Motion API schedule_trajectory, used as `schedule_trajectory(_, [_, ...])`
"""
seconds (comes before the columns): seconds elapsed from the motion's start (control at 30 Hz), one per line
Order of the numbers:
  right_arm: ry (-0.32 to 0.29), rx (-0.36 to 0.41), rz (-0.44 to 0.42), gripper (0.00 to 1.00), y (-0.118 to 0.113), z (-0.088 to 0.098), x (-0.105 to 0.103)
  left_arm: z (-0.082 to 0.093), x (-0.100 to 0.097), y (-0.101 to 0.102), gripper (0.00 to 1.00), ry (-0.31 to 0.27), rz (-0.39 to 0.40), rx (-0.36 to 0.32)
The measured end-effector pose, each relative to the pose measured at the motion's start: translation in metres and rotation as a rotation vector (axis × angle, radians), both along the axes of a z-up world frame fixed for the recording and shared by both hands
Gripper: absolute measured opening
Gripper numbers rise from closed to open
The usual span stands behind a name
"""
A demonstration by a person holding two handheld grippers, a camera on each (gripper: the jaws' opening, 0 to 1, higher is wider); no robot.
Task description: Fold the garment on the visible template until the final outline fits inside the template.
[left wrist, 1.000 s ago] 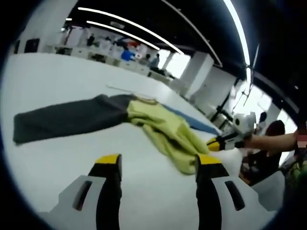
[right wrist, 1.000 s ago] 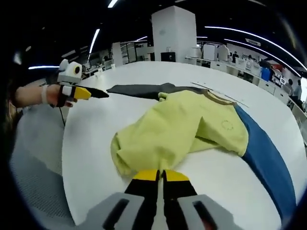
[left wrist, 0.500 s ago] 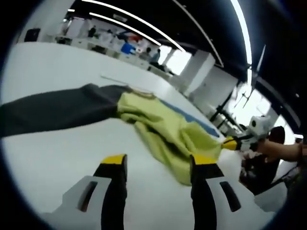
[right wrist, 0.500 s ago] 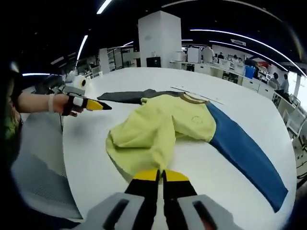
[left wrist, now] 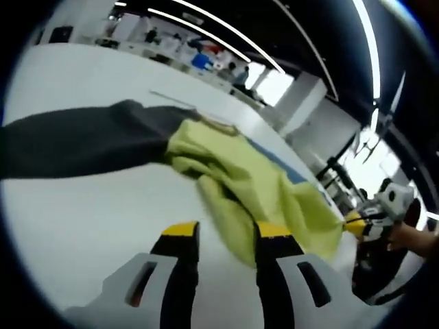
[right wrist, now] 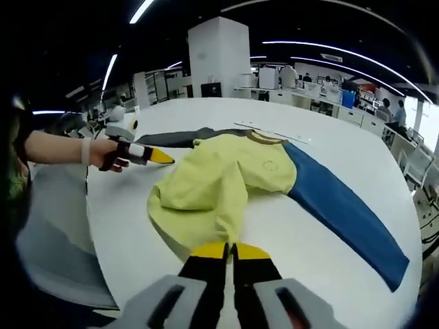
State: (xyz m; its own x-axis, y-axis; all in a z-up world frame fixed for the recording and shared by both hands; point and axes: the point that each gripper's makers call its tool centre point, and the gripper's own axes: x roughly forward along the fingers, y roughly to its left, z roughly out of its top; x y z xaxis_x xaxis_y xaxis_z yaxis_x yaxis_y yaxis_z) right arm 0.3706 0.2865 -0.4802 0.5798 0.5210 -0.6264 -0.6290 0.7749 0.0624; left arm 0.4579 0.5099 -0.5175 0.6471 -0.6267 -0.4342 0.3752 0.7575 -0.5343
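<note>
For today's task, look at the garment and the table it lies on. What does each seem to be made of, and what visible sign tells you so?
Garment: soft matte fabric, probably a knit sweatshirt type. It bunches into rounded folds and drapes limply; yellow-green body, blue sleeve, dark grey sleeve, ribbed-looking collar.

Table: hard, smooth white surface with a slight sheen, perhaps laminate or painted board. It looks flat and unwrinkled, but the exact material cannot be told.

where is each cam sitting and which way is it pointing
Left gripper view: rides the left gripper, low over the table, looking along the garment from its dark sleeve side; the right gripper and a hand come in at right.
Right gripper view: rides the right gripper, shut on the garment's yellow hem, looking across to the blue sleeve; the left gripper, with hand and forearm, comes in at left.
Shared: garment, table, both grippers.
</note>
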Motion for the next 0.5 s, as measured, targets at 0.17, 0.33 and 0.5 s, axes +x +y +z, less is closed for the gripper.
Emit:
schedule_trajectory(0.17, [0.000,0.014,-0.010,0.00,-0.0019,0.0007,0.0000,-0.0032,0.0045,-0.0025,0.21,0.005,0.004,0.016])
schedule_trajectory(0.33, [0.006,0.016,-0.011,0.00,-0.0022,-0.0008,-0.0025,-0.0078,0.0078,0.0000,0.10,0.011,0.023,0.035])
schedule_trajectory(0.5, [0.011,0.014,-0.017,0.00,-0.0024,-0.0037,-0.0049,-0.0107,0.0093,-0.0028,0.05,0.018,0.035,0.027])
